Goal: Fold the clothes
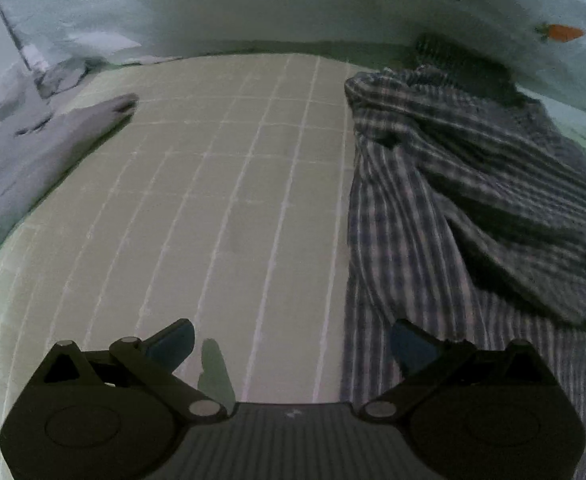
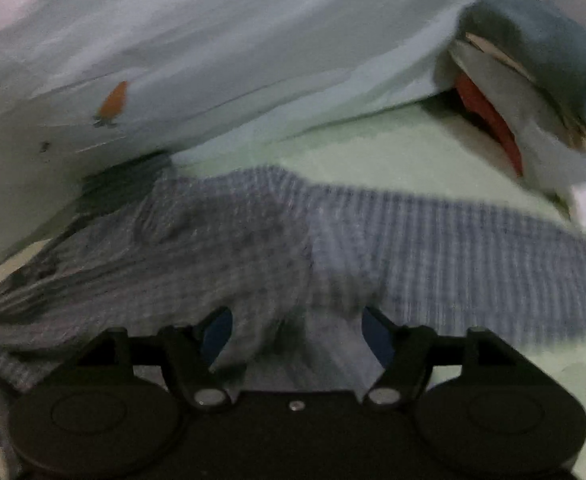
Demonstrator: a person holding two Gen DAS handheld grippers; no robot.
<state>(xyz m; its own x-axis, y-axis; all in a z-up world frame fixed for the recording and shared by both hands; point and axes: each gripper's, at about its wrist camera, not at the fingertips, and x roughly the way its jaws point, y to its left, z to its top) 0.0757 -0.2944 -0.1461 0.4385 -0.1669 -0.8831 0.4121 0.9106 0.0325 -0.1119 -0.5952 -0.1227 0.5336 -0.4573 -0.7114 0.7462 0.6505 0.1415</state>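
While both grippers' fingers [image 1: 173, 342] stand apart holding nothing, the checked shirt [image 2: 253, 248] lies crumpled on the bed [image 2: 373, 148].

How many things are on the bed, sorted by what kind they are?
Checked garments: 1, the blue checked garment, crumpled.
Grey cloths: 1, the grey cloth.
Gridded mats: 1, the beige gridded mat.
Carrot-print covers: 1, the pale carrot-print cover.
Plush toys: 1, the blue-grey plush toy.
Total: 5
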